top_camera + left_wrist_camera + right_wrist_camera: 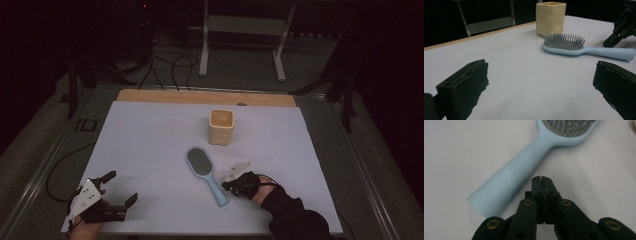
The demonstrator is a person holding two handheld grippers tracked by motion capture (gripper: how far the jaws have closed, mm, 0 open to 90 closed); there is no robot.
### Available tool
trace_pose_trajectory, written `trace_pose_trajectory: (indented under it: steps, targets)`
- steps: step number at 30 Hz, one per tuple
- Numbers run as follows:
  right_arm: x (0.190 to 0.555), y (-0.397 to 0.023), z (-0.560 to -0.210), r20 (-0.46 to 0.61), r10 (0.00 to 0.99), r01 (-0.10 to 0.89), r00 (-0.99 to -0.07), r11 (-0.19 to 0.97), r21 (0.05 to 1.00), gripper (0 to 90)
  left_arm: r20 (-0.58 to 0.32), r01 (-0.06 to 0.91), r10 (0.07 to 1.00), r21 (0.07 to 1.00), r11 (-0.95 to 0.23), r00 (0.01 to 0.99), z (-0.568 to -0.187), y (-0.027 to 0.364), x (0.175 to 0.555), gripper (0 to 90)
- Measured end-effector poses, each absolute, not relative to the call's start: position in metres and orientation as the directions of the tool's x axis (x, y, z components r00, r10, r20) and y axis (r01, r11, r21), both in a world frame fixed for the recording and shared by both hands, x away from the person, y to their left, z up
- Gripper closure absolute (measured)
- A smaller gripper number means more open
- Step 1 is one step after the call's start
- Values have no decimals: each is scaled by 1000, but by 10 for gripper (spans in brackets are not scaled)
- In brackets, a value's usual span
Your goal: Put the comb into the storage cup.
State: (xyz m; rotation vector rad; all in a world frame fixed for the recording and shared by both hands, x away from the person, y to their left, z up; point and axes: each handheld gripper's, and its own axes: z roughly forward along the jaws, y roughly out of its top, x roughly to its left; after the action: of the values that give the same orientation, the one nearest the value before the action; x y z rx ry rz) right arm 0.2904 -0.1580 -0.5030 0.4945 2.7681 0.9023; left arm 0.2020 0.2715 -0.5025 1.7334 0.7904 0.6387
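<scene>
A light blue hairbrush [205, 172] lies bristles up in the middle of the white table top [150, 145], handle toward the front. Its handle [509, 187] runs just beside my right gripper [541, 180], whose jaws are shut with nothing between them. That gripper [226, 185] rests at the right of the handle's end. A cream cup [221, 126] stands upright behind the brush. My left gripper [122, 187] sits at the front left corner, jaws wide open and empty. In the left gripper view the hairbrush [574, 47] and cup [550, 17] lie ahead of the open pads [466, 85].
The white sheet leaves a strip of wooden board [200, 96] bare at the back. Beyond the table stand a white metal frame [245, 35] and loose cables [170, 65] on the floor. A person's dark sleeve [295, 215] enters at the front right.
</scene>
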Motion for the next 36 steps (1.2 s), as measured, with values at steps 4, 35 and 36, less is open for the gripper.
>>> trace_pose_trajectory:
  steps: [4, 35, 36]
  targets:
    - [290, -160, -500, -78, 389, 267, -918, 752, 602, 900, 36, 192, 772, 960, -202, 635, -502, 272, 202, 0]
    - [289, -147, -466, -11, 607, 419, -795, 562, 713, 87, 32, 194, 771, 961, -200, 637, -502, 272, 201, 0]
    - [291, -147, -465, -1, 603, 424, -798, 562, 710, 87, 34, 192, 771, 961, -201, 636, -502, 272, 201, 0]
